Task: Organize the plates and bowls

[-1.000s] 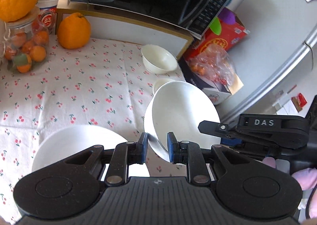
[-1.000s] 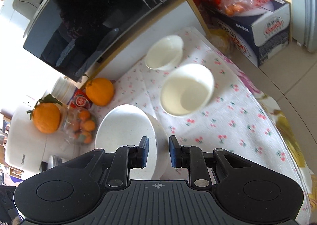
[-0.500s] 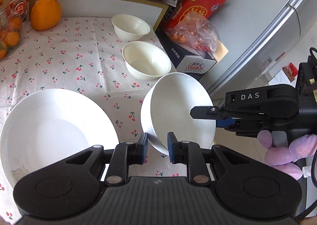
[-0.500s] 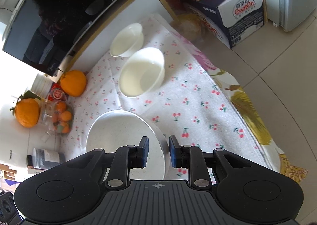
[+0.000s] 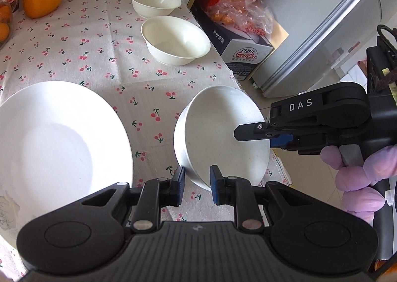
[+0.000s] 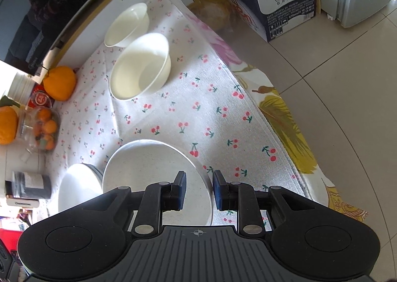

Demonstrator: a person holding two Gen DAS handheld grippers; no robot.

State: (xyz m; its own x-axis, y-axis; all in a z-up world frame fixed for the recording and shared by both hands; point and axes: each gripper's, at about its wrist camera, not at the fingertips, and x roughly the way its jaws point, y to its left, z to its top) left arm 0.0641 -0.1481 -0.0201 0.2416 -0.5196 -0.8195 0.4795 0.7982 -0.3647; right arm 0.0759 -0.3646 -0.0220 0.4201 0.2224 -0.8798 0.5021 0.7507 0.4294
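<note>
- To the left of my left gripper [image 5: 197,189], a large white plate [image 5: 59,138] is lying flat on the cherry-print cloth [image 5: 99,58].
- My left gripper is pinching the near rim of a tilted white plate [image 5: 223,138], its blue pads narrowly parted around the edge.
- Ahead of it, a larger bowl [image 5: 176,40] and a smaller bowl [image 5: 154,2] are sitting upright, just beside each other.
- To the right, my right gripper [image 5: 239,131] is gripping the same plate's opposite rim.
- In the right wrist view, my right gripper [image 6: 198,191] is straddling that plate's edge [image 6: 153,172], pads slightly apart.
</note>
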